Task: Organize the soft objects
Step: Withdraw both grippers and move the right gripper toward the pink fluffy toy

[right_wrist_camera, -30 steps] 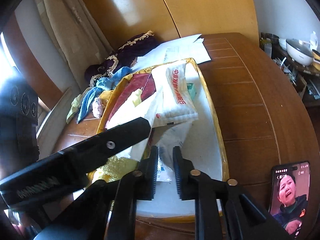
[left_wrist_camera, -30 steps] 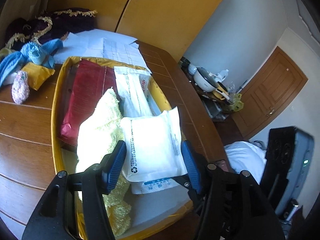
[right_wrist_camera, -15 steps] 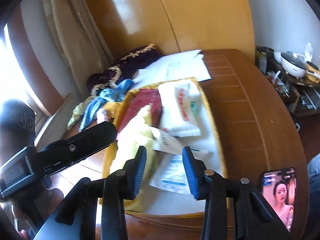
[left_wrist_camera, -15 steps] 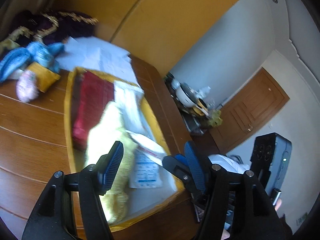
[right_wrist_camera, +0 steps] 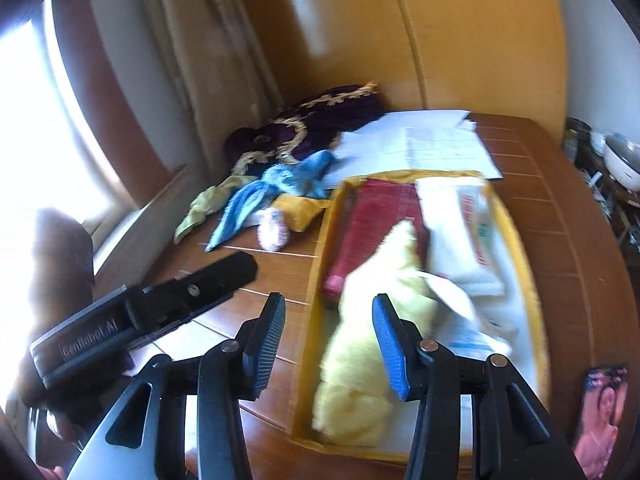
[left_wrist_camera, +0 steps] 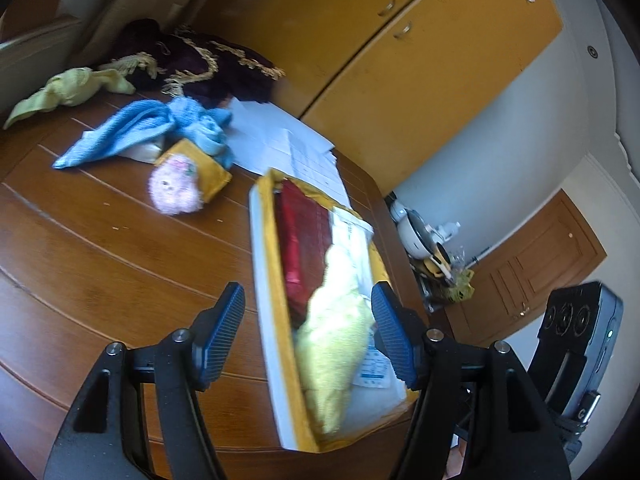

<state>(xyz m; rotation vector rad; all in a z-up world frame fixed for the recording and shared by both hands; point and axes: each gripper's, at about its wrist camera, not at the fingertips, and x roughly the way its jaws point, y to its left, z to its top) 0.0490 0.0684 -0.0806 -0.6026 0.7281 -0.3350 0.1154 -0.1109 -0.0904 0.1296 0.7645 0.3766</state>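
Tray (left_wrist_camera: 260,280), yellow-rimmed, shallow, on the wooden table (left_wrist_camera: 100,272). Contents: yellow fluffy towel (left_wrist_camera: 336,336) along the near half; red flat packet (left_wrist_camera: 304,240) behind it, by the tray's left wall; white plastic-wrapped pack (right_wrist_camera: 460,232) with red print to the right of the red packet; white paper-and-plastic pouches (right_wrist_camera: 468,320) with blue print beside the towel, partly blurred.

Loose soft items on the table, left of the tray and apart from it: pink fuzzy ball (left_wrist_camera: 176,194) resting against a yellow pouch (left_wrist_camera: 212,172); blue knitted cloth (left_wrist_camera: 152,128) just behind; pale green cloth (left_wrist_camera: 72,88) farther left; dark purple cloth with gold fringe (left_wrist_camera: 200,60) at the back by the cupboard (left_wrist_camera: 400,52). White papers (left_wrist_camera: 280,136) lie between the purple cloth and the tray's far end.

Left gripper (left_wrist_camera: 306,338): jaws wide apart, holding nothing, above the tray's near left edge. Its body also shows in the right wrist view (right_wrist_camera: 160,312), over the table left of the tray.

Right gripper (right_wrist_camera: 328,346): jaws wide apart, holding nothing, framing the tray's left wall and the near end of the towel.

Phone (right_wrist_camera: 602,412), screen lit, on the table right of the tray's near corner. Curtain (right_wrist_camera: 208,60) and bright window (right_wrist_camera: 40,128) at left.
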